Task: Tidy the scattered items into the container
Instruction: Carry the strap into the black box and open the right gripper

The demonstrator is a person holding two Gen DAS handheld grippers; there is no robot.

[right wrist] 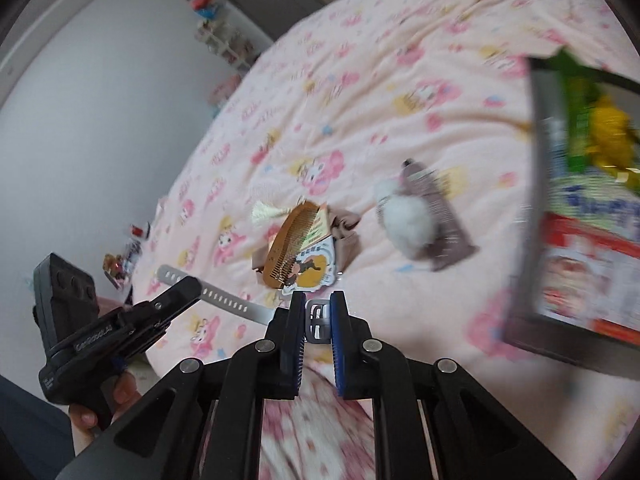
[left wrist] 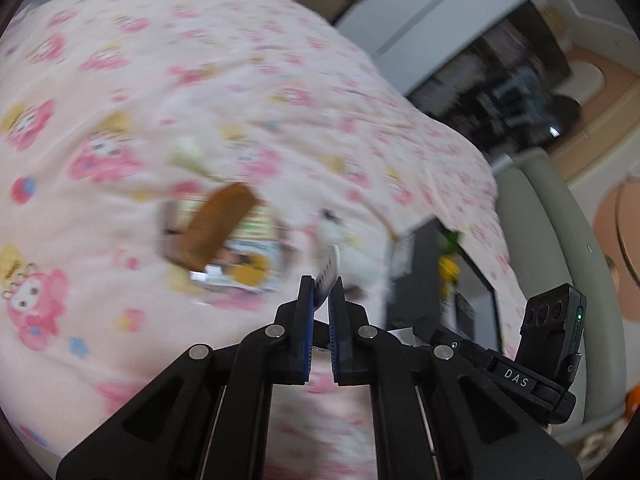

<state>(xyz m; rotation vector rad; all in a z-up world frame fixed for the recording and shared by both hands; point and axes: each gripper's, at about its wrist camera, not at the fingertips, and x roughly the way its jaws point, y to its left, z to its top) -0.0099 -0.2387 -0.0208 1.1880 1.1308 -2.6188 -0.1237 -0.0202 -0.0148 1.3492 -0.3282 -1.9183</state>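
A grey strap [right wrist: 228,302] with a row of holes hangs above the pink bed, stretched between both grippers. My left gripper [left wrist: 320,284] is shut on one end of the strap [left wrist: 330,266]; in the right wrist view the left gripper [right wrist: 192,284] sits at the left. My right gripper [right wrist: 318,300] is shut on the strap's buckle end [right wrist: 318,320]. The dark container [right wrist: 536,200] stands at the right with green and yellow packets inside; the left wrist view shows the container [left wrist: 416,280] just right of the fingers. A wooden comb [right wrist: 288,240] lies ahead on a printed card.
A white fluffy ball [right wrist: 408,220] and a mauve tube [right wrist: 440,216] lie on the bedspread [right wrist: 400,60] between comb and container. A pale tassel [right wrist: 266,212] and beige cloth [right wrist: 346,236] sit by the comb. A hand [right wrist: 116,396] holds the left gripper. The wall is left of the bed.
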